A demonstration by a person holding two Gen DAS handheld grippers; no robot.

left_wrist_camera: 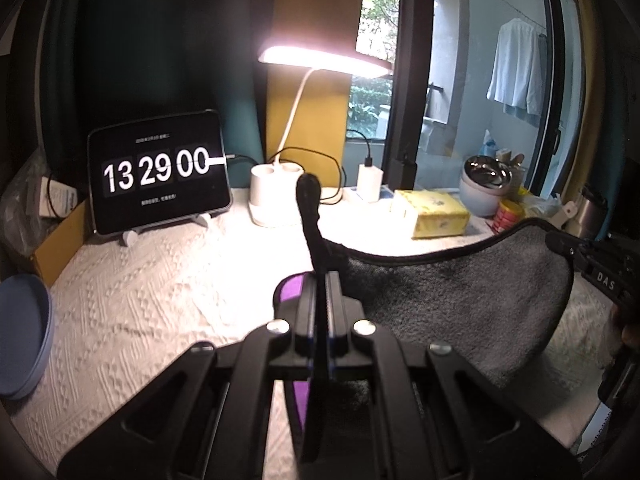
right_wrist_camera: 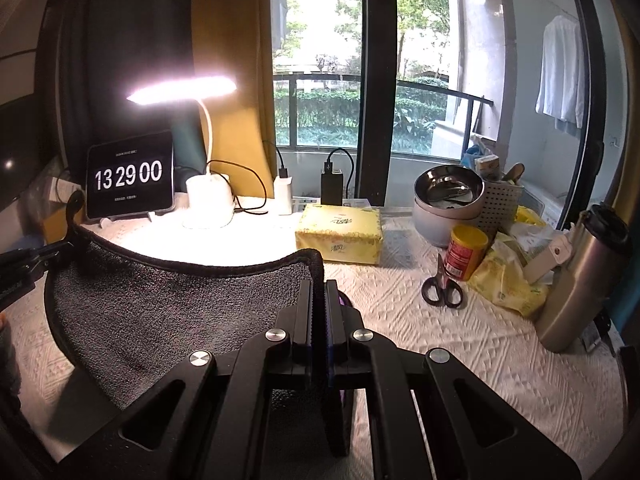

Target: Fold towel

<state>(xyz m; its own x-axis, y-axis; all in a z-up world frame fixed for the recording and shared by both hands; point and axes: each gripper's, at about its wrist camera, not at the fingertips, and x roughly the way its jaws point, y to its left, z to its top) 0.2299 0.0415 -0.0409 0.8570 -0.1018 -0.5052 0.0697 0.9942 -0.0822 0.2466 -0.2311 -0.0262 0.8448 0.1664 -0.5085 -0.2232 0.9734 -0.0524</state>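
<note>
A grey towel with a black hem hangs stretched between my two grippers above the white textured tablecloth. My left gripper is shut on the towel's left corner, and a black hanging loop sticks up above the fingers. My right gripper is shut on the towel's right corner. The right gripper also shows at the right edge of the left wrist view, and the left gripper at the left edge of the right wrist view. The towel's lower part sags toward the cloth.
At the back stand a tablet clock, a lit desk lamp, chargers and a yellow tissue pack. On the right are steel bowls, a red can, scissors and a steel flask. A blue plate lies left.
</note>
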